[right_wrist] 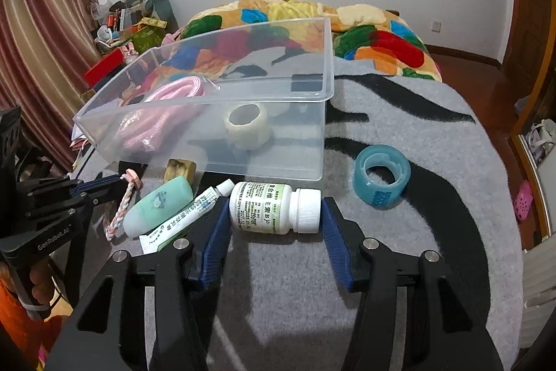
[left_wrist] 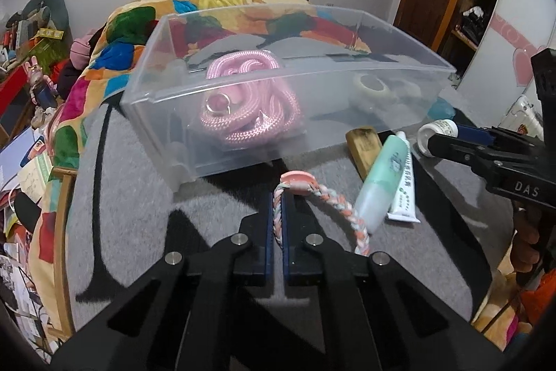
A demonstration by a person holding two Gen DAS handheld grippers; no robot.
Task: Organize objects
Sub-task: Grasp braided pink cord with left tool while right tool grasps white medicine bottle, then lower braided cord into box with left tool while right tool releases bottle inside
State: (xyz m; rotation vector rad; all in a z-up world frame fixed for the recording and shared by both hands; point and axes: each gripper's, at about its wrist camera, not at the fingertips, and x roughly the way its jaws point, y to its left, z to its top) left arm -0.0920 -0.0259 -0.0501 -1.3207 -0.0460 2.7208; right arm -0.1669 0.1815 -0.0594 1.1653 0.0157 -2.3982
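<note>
Pinching a braided cord (left_wrist: 278, 214) at lower centre, the left gripper (left_wrist: 277, 214) has its fingers pressed on it. Lower centre in the right view, the right gripper (right_wrist: 274, 214) is spread around a lying pill bottle (right_wrist: 274, 211). Farther up, the clear bin (right_wrist: 264, 159) holds pink rope (left_wrist: 243, 99) and tape (right_wrist: 248, 126).

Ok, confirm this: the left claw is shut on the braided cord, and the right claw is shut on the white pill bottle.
Not quite. The left claw is shut on the braided cord, but the right claw is open: the right wrist view shows its pads either side of the white pill bottle, not clamping it.
</note>
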